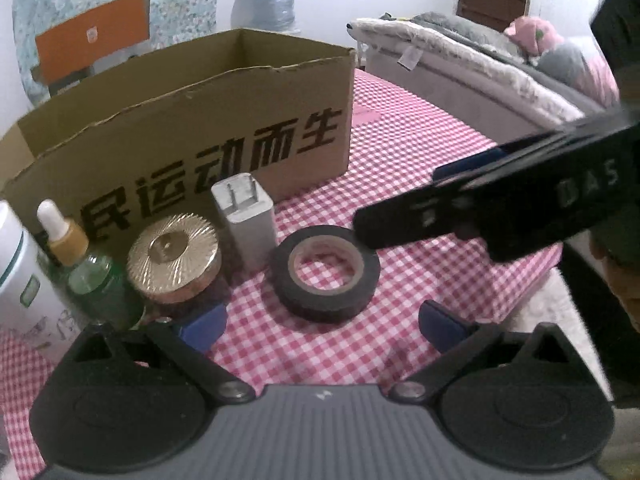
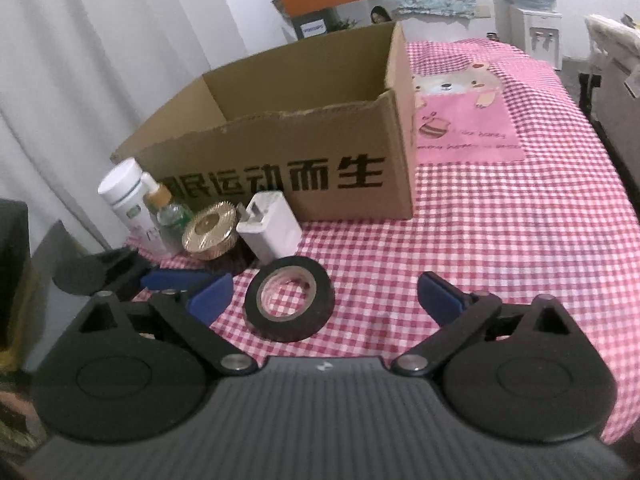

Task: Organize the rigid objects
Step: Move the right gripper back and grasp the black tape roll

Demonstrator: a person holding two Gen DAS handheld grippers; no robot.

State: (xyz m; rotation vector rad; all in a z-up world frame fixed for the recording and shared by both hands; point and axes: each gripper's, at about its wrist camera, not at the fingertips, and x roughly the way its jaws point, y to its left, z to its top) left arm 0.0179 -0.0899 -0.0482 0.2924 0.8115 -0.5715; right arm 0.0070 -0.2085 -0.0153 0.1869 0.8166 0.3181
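A black tape roll (image 1: 326, 274) (image 2: 290, 304) lies flat on the checked cloth. Left of it a white charger (image 1: 248, 220) (image 2: 270, 230), a gold-lidded jar (image 1: 174, 256) (image 2: 208, 234), a green dropper bottle (image 1: 86, 276) (image 2: 168, 212) and a white bottle (image 1: 16, 264) (image 2: 124, 196) stand in a row before an open cardboard box (image 1: 180, 128) (image 2: 280, 160). My left gripper (image 1: 322, 324) is open just short of the roll. My right gripper (image 2: 325, 298) (image 1: 400, 204) is open, low over the cloth, with the roll between its blue pads, untouched.
The pink checked tablecloth (image 2: 480, 260) stretches bare to the right of the box, with a cartoon patch (image 2: 460, 112). The table's edge (image 1: 540, 280) runs close on the right in the left wrist view, with a blanket-covered bed (image 1: 460, 64) beyond. A white curtain (image 2: 80, 60) hangs on the left.
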